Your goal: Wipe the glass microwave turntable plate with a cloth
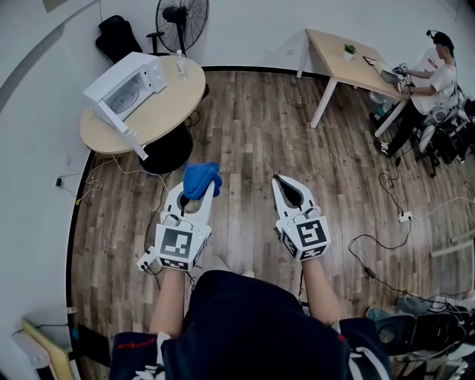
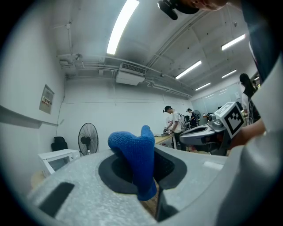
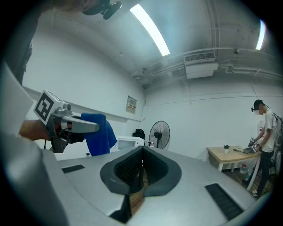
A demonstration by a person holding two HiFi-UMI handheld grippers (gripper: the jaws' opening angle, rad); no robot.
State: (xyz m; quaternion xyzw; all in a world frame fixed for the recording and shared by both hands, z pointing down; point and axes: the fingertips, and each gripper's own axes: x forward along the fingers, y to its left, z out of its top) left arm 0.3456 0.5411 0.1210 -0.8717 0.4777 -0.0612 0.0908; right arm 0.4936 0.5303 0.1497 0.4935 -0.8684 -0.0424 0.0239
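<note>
Left gripper (image 1: 194,199) was clamped on a blue cloth (image 1: 202,179), which was bunched between the jaws and stuck up past the tips. Right gripper (image 1: 276,180) sat just to its right, jaws fully together, nothing in them. Both were held level over the wooden floor (image 1: 252,126), not touching each other. Microwave (image 1: 125,84) stood door open on the round table (image 1: 174,100), far left, well apart from both grippers. Glass turntable plate (image 1: 125,95) was probably the pale disc inside the microwave cavity, too small to be sure. Cloth was well apart from it, nearer and to the right. Fan (image 1: 182,18) stood beyond the table, desk (image 1: 338,56) far right with a person (image 1: 438,74) sitting at it
</note>
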